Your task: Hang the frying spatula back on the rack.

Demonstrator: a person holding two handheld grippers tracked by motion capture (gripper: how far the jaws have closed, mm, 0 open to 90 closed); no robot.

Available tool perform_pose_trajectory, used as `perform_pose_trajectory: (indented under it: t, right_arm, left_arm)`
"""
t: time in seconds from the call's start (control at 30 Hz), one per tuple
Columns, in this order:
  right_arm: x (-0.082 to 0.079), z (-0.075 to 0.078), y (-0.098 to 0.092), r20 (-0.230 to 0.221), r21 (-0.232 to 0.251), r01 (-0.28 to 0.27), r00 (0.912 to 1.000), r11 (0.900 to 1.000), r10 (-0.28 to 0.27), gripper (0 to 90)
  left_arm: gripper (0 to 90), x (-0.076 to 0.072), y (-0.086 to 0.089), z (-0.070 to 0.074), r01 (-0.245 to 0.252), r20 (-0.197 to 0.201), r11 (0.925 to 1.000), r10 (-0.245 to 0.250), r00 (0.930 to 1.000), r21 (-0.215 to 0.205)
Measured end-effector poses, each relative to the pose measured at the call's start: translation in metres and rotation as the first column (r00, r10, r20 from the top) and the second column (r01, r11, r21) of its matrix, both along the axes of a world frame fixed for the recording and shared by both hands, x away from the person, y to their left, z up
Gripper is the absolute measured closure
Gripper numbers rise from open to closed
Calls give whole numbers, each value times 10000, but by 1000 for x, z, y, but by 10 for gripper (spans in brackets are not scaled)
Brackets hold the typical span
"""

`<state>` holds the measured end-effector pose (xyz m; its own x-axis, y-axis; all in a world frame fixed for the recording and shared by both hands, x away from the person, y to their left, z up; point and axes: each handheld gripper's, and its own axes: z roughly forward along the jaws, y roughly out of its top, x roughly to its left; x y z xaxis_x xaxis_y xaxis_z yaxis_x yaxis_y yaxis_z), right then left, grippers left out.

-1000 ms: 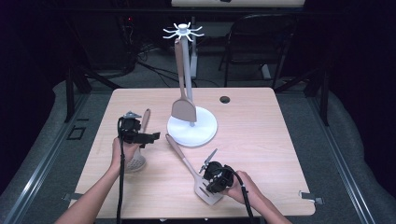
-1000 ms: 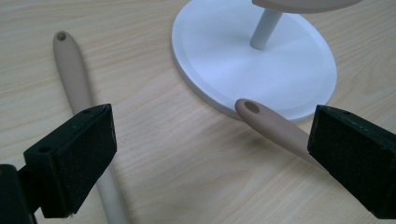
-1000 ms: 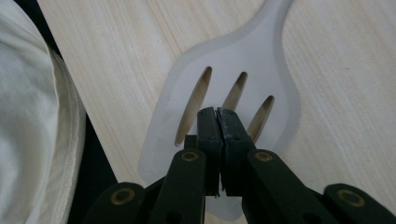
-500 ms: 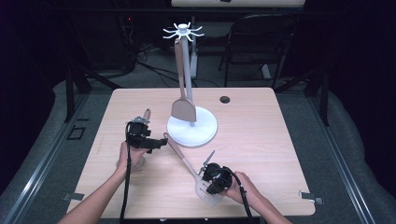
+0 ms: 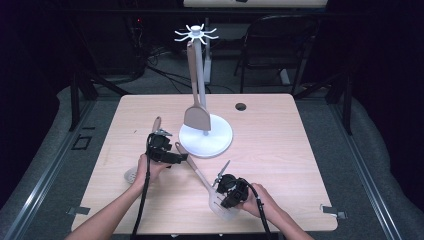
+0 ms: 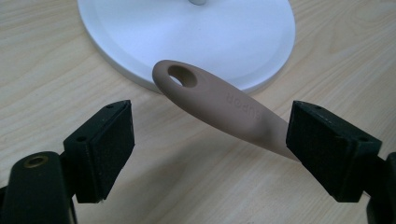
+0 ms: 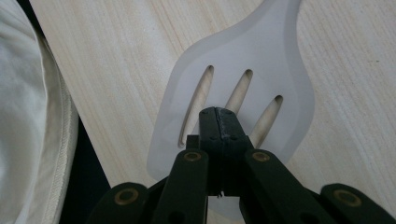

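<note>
one white utensil stand (image 5: 205,137), three utensils: hanging spatula (image 5: 196,116), slotted spatula (image 5: 224,205), skimmer (image 5: 131,174), two tools

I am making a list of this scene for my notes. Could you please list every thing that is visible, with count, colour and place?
table: 1, light wood, centre
rack: 1, white, round base mid-table, pole with hooks on top
spatula: 1, tan, hanging on the rack
slotted turner: 1, pale blade, tan handle with a hole, near front edge
skimmer: 1, tan handle, pale head, left, partly hidden by the hand
chair: 1, black, behind the table
left gripper: 1, black, open, jaws either side of the turner's handle, closing
right gripper: 1, black, shut on the turner's blade
</note>
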<state>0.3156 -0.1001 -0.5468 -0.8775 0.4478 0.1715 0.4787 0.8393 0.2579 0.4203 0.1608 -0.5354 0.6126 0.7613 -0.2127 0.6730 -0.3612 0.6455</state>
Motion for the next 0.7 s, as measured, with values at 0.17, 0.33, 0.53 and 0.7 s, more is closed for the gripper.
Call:
perform_pose_trajectory:
  t: [0.17,0.33,0.53,0.7]
  right_arm:
    - [1,1,0,-5,-68,-43,10000,10000,43,900]
    - [1,1,0,-12,-68,-47,10000,10000,47,900]
    - [1,0,0,-74,27,-3,10000,10000,3,900]
    - [2,0,0,-93,-57,-83,9999,9999,83,900]
  left_arm:
    - [196,3,-3,-3,-38,-148,9998,35,9999,-184]
    - [210,5,-6,-6,54,-185,9993,-61,9998,-376]
    - [279,6,-10,-7,238,-218,9980,-251,9994,-583]
    - [282,8,-11,-9,252,-347,9974,-276,9990,-680]
